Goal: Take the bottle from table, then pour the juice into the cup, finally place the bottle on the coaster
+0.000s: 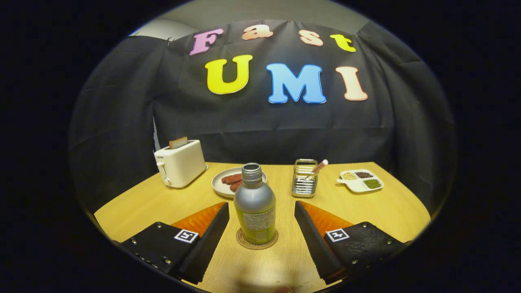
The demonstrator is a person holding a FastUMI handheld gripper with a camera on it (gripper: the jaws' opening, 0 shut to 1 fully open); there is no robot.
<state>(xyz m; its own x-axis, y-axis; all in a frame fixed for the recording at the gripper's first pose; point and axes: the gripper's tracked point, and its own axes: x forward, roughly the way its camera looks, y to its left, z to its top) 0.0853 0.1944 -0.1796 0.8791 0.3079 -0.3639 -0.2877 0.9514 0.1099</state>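
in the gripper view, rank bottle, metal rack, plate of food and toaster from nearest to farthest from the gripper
1. bottle: upright on the coaster, between the open fingers of the gripper, touching neither.
2. metal rack: beyond the right finger.
3. plate of food: just behind the bottle, slightly left; close to the rack's depth, so this order is a near call.
4. toaster: farthest, far left by the wall.

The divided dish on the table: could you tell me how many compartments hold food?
3. In the divided dish, beyond the open jaws and beside the wire rack: pale grains nearest the rack, dark ones behind, green ones at the far end.
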